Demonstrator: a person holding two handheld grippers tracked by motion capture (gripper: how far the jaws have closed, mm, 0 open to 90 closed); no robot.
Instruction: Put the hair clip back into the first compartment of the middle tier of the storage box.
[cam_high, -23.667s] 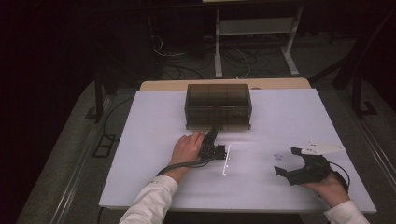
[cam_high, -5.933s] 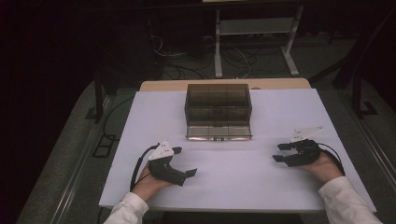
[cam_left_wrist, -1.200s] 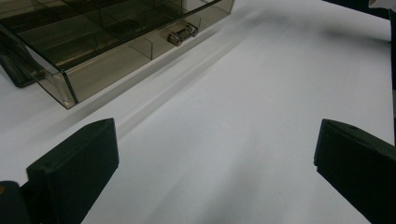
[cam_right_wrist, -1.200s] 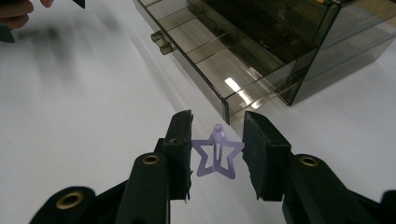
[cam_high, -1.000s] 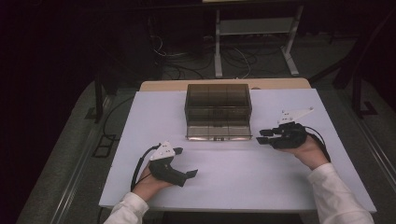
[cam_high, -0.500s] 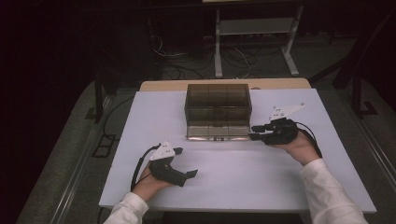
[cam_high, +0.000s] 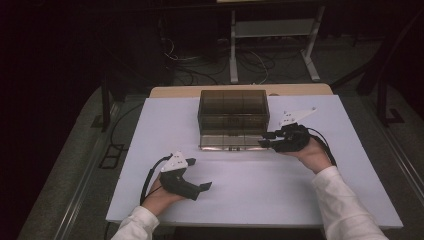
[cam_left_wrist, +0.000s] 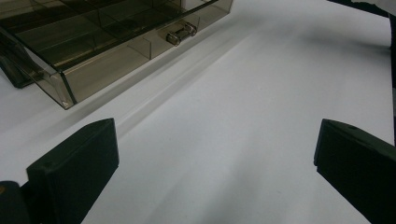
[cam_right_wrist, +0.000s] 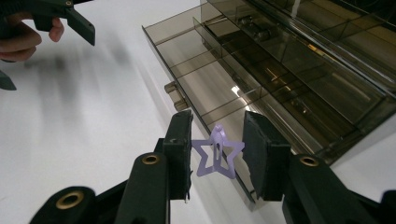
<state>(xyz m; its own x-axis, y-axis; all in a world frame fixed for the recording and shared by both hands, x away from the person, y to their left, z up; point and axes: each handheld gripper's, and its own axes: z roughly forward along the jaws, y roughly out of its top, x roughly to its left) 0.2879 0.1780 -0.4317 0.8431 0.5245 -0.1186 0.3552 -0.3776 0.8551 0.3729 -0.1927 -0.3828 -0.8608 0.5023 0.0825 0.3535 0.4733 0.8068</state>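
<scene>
A smoky see-through drawer box (cam_high: 233, 107) stands at the table's far middle, its bottom drawer (cam_high: 231, 143) pulled out toward me. In the right gripper view the drawer (cam_right_wrist: 196, 60) shows bare compartments. My right gripper (cam_high: 264, 140) hovers at the drawer's front right corner, shut on a purple star-shaped clip (cam_right_wrist: 215, 158) that spans the pads of this gripper (cam_right_wrist: 217, 140). My left gripper (cam_high: 198, 174) rests on the table at the front left, jaws wide open with nothing between them (cam_left_wrist: 215, 154). The drawer's metal handle (cam_left_wrist: 180, 33) lies ahead of it.
The white tabletop (cam_high: 260, 190) stretches between the two hands. A wooden edge (cam_high: 175, 92) shows behind the box. Cables and a white stand's legs (cam_high: 270, 55) lie on the dark floor beyond the table.
My right gripper has carried the star clip leftward, from right of the box to the open drawer's front right corner. The left gripper has stayed put.
</scene>
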